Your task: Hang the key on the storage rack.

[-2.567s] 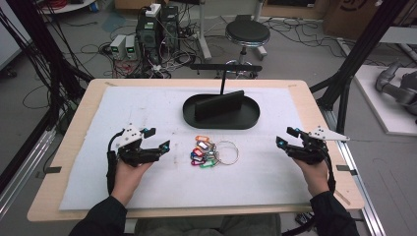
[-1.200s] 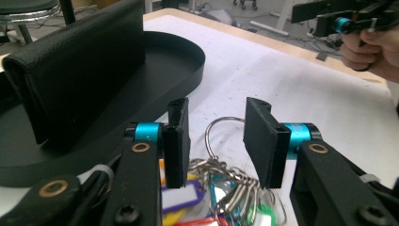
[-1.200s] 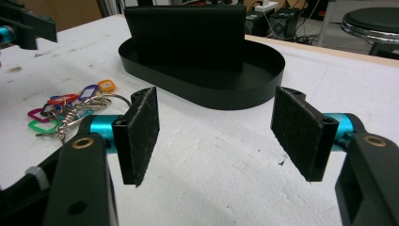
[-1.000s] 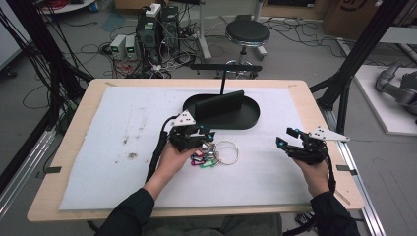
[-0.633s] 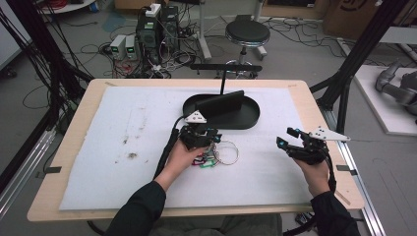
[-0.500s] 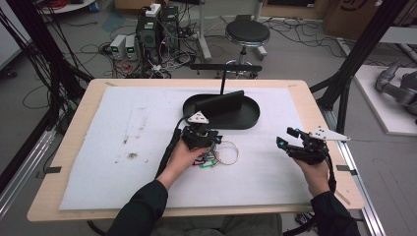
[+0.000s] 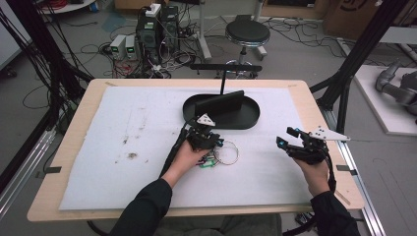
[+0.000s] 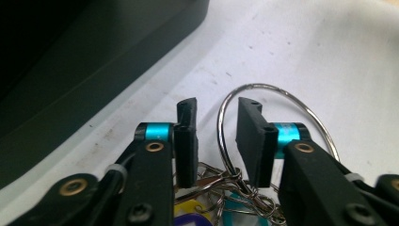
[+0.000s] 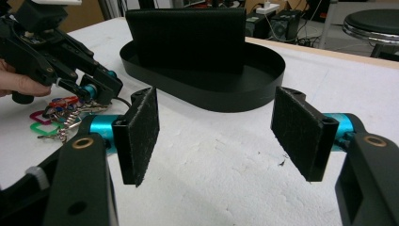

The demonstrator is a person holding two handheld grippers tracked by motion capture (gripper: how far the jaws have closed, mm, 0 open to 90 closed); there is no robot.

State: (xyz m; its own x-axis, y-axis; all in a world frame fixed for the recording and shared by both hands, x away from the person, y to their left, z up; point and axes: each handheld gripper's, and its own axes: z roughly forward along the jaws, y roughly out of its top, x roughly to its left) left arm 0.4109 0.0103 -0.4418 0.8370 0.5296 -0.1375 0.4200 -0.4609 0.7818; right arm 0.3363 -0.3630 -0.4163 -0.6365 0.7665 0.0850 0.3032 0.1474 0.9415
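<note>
Your left gripper point(image 7: 212, 142) hides most of the bunch of small coloured plastic key tags point(image 7: 207, 162) in the high view; their shapes are too small to tell. In the left gripper view, the tags point(image 8: 207, 217) are cut off by the bottom edge; the black oval tray point(image 8: 70, 70) there is blurred.

Beyond the far edge of the table point(image 7: 69, 129), a round black stool point(image 7: 247, 33) stands on the grey floor point(image 7: 295, 54). Computer towers point(image 7: 158, 27) stand beyond the table's far left corner amid loose cables point(image 7: 93, 49). A cardboard box point(image 7: 350, 12) sits far beyond the table's right corner. Right of the table, a grey machine arm point(image 7: 398, 87) lies on a white platform point(image 7: 381, 110). Black frame posts point(image 7: 356, 59) rise at the table's right side. A stained white sheet point(image 7: 123, 118) covers the table.
</note>
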